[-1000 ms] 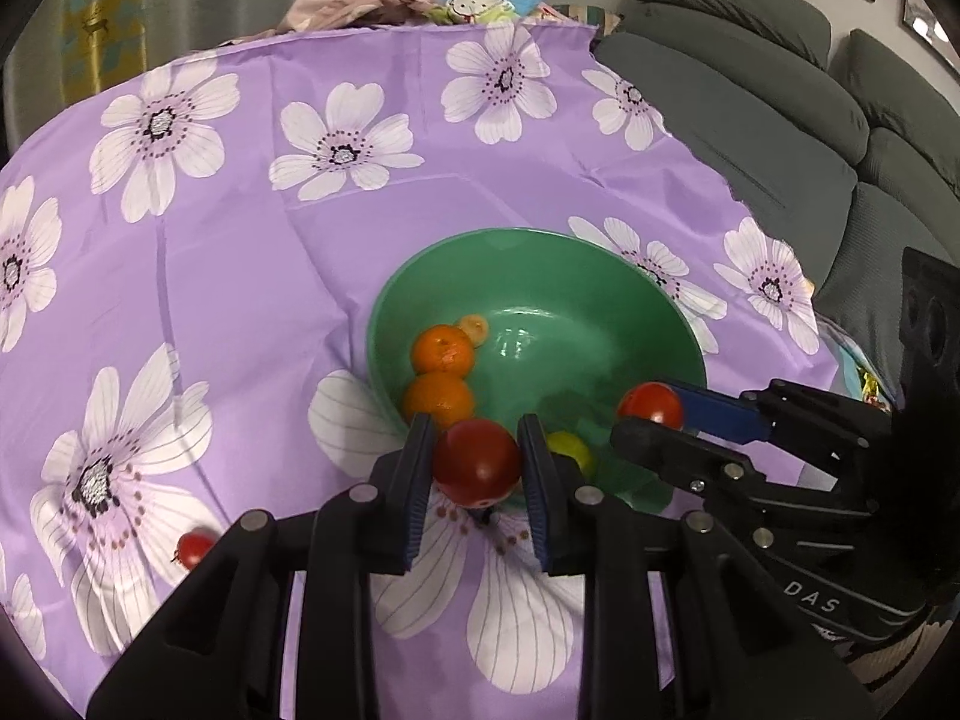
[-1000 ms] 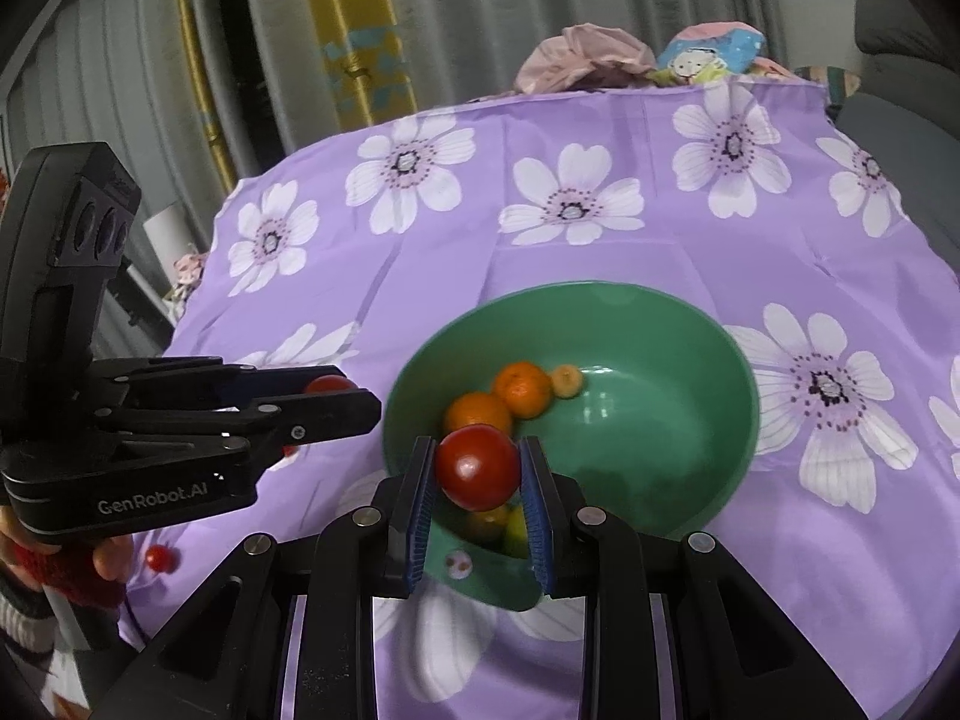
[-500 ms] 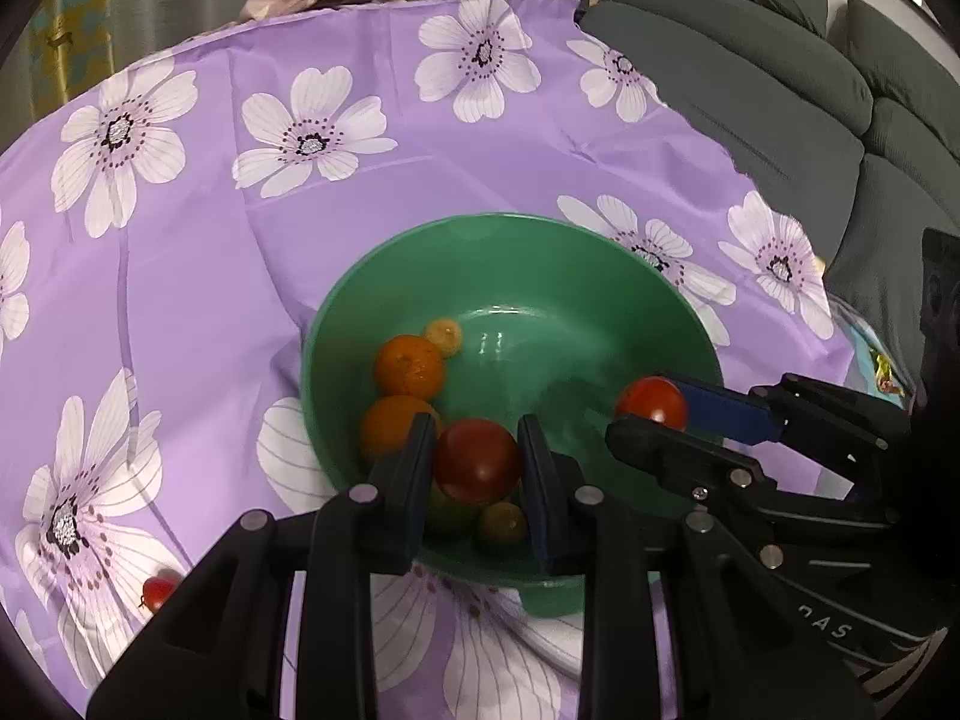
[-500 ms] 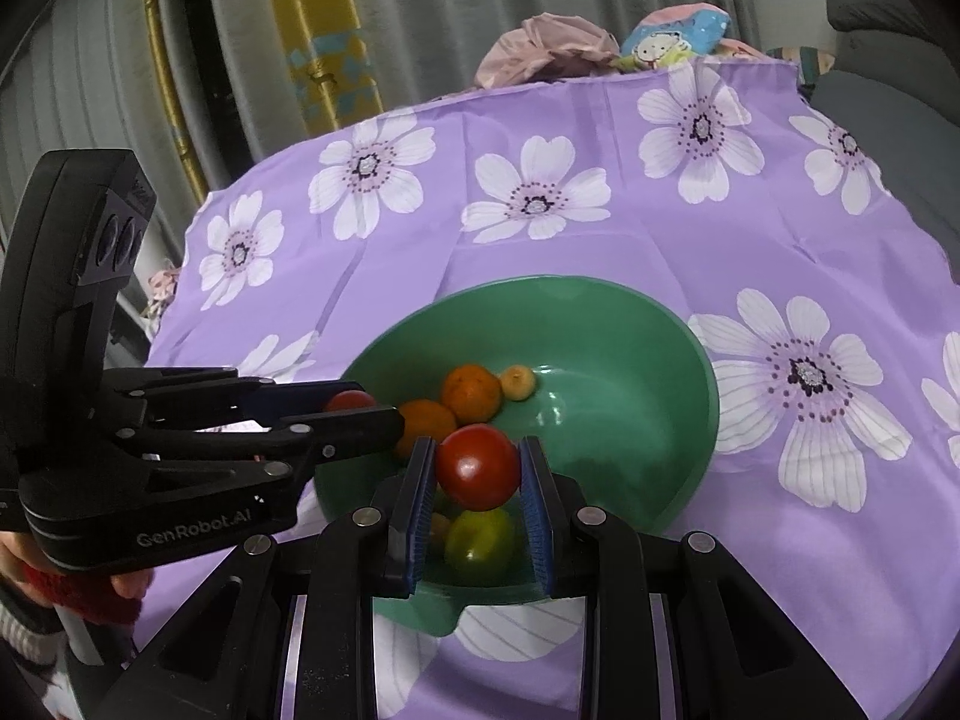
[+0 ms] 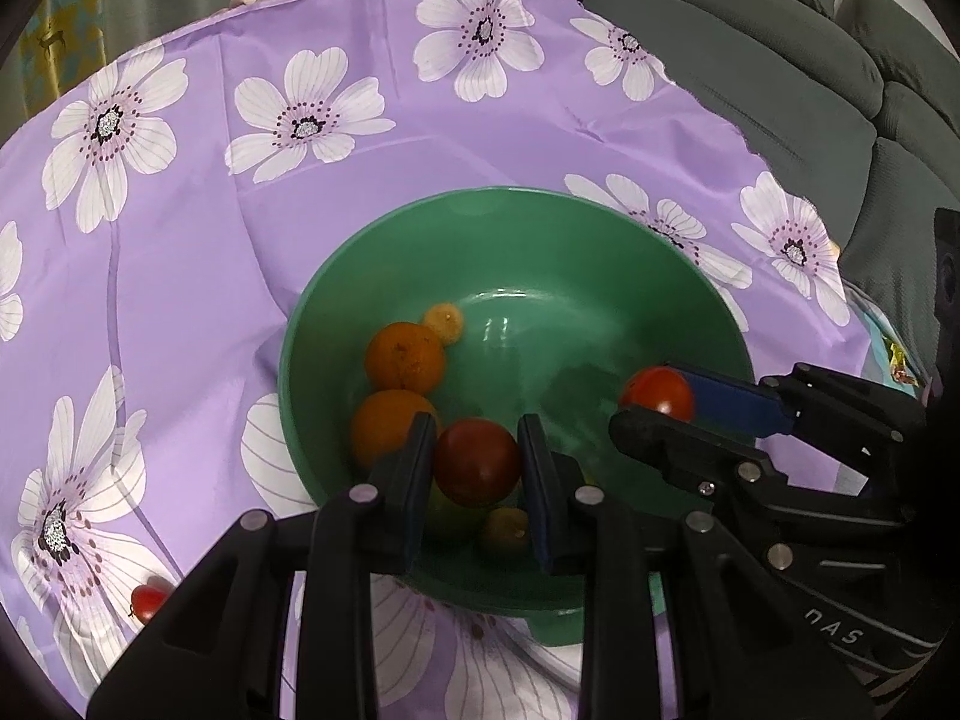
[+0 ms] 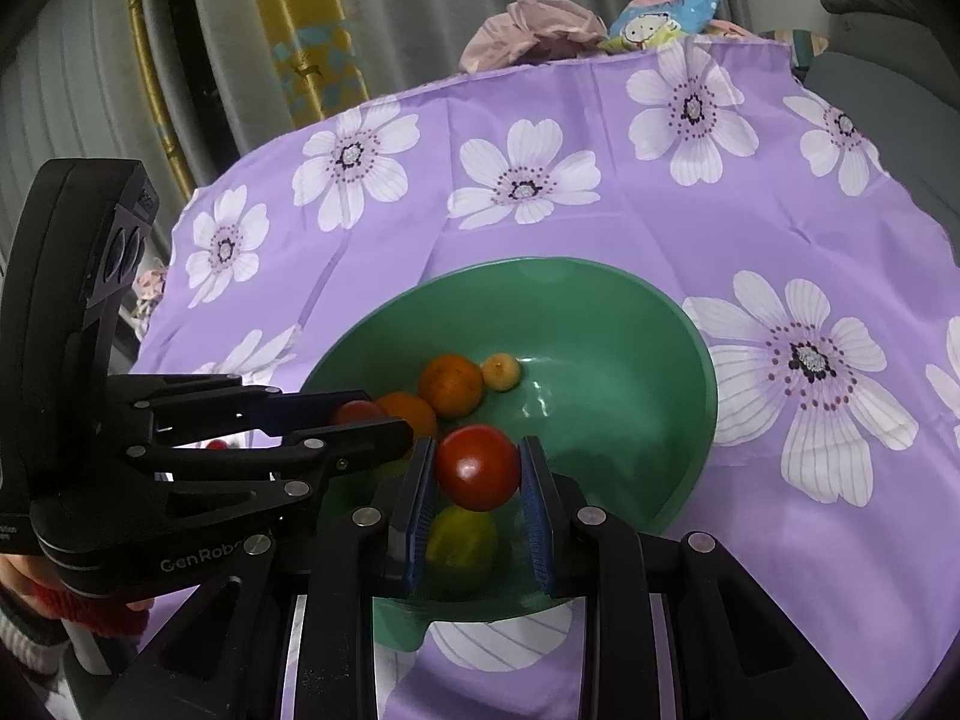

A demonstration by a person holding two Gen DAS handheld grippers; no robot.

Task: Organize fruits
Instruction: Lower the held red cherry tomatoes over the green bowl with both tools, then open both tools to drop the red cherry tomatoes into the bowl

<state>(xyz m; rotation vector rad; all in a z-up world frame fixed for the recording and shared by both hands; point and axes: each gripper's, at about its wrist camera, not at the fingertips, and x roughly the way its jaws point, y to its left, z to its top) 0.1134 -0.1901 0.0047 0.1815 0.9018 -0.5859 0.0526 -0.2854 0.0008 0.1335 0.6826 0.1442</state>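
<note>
A green bowl (image 5: 600, 276) (image 6: 630, 324) sits on the purple flowered cloth. It holds two oranges (image 5: 405, 357) (image 6: 450, 385), a small yellow fruit (image 5: 443, 319) (image 6: 501, 372) and greenish fruits (image 6: 461, 543). My left gripper (image 5: 477, 462) is shut on a dark red tomato (image 5: 477, 461) over the bowl's near side. My right gripper (image 6: 477, 468) is shut on a red tomato (image 6: 477, 467) over the bowl; it also shows in the left wrist view (image 5: 657, 391).
A small red tomato (image 5: 147, 600) lies on the cloth left of the bowl. A grey sofa (image 5: 780, 78) stands past the table's right edge. Crumpled bags (image 6: 600, 24) lie at the far edge. Curtains hang behind.
Both grippers have moved forward with their tomatoes, from the bowl's near rim to over its inside. The bowl looms larger in both views.
</note>
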